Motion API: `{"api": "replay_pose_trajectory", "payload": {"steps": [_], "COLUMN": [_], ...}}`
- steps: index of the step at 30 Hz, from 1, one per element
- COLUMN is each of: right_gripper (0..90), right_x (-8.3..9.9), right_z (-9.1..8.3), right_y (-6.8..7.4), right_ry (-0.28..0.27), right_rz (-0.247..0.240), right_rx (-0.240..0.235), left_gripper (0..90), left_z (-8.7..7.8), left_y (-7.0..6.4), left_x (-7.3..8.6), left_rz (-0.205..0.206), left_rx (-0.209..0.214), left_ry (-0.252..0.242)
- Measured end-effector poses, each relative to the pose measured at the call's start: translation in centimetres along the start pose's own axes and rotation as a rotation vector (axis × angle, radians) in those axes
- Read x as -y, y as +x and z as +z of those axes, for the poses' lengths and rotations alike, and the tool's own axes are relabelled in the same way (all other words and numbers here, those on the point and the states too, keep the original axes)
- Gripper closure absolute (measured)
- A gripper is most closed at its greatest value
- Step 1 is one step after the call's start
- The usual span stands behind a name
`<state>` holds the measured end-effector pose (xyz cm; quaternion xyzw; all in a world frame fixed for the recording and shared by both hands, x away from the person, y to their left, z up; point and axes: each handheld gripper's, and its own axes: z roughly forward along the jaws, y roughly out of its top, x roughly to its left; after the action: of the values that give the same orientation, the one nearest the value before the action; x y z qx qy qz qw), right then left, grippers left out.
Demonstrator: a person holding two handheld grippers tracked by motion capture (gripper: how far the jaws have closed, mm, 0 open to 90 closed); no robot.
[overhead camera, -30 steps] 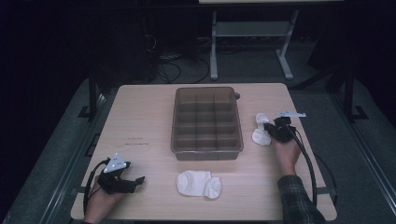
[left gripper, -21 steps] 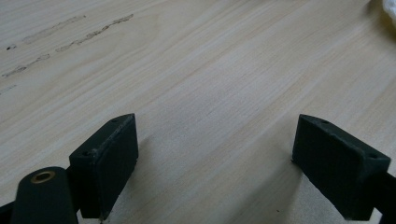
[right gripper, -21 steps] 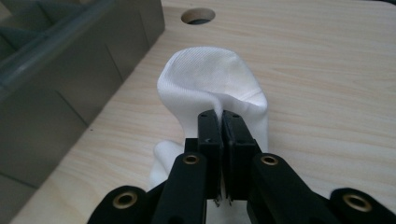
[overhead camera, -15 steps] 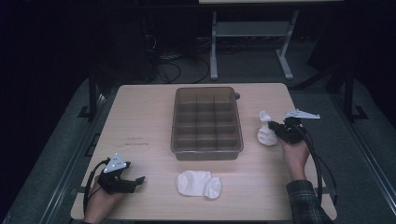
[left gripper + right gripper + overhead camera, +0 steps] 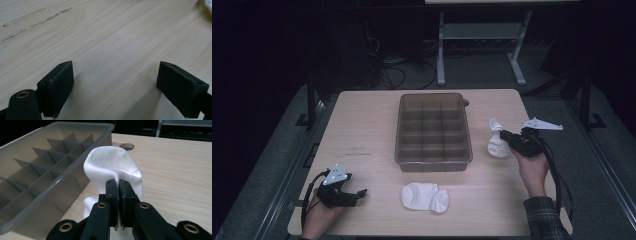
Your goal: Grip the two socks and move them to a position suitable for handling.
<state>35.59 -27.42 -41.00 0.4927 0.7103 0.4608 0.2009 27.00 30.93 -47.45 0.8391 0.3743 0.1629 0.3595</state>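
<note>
A white sock point(image 5: 497, 141) hangs just right of the grey compartment tray point(image 5: 433, 158), with my right gripper point(image 5: 504, 135) shut on it. In the right gripper view the sock point(image 5: 113, 170) folds over the closed jaws of the right gripper point(image 5: 119, 182), and the tray point(image 5: 50, 185) stands close on the left. A second white sock pair point(image 5: 424, 196) lies flat on the table in front of the tray. My left gripper point(image 5: 358, 193) rests open at the table's front left corner. In the left gripper view the left gripper point(image 5: 113, 85) has bare wood between its jaws.
The tray point(image 5: 433, 158) has several empty compartments and sits mid-table. A round cable hole point(image 5: 126, 146) is in the tabletop beyond the sock. A metal stand point(image 5: 477, 35) and cables lie on the dark floor behind the table.
My right gripper has lifted the sock off the table and carried it slightly right and toward the person. The left gripper has stayed in place.
</note>
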Motion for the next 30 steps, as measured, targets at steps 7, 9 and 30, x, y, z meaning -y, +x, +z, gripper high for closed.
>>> {"api": "replay_pose_trajectory", "payload": {"steps": [7, 9, 30], "right_gripper": [86.6, 86.6, 86.6], "right_x": [0.4, 0.5, 2.9], "right_z": [-1.2, -1.8, -6.1], "right_y": [0.3, 0.5, 1.9], "right_ry": [-0.004, -0.004, -0.003], "right_rz": [-0.003, -0.007, -0.062], "right_rx": [-0.016, -0.025, -0.098], "left_gripper": [13.7, 13.7, 13.6], "left_z": [0.0, 0.0, 0.0], "left_y": [0.0, 0.0, 0.0], "left_x": [0.0, 0.0, 0.0], "left_rz": [0.000, 0.000, 0.000], "left_rx": [0.000, 0.001, 0.000], "left_ry": [0.000, 0.000, 0.000]}}
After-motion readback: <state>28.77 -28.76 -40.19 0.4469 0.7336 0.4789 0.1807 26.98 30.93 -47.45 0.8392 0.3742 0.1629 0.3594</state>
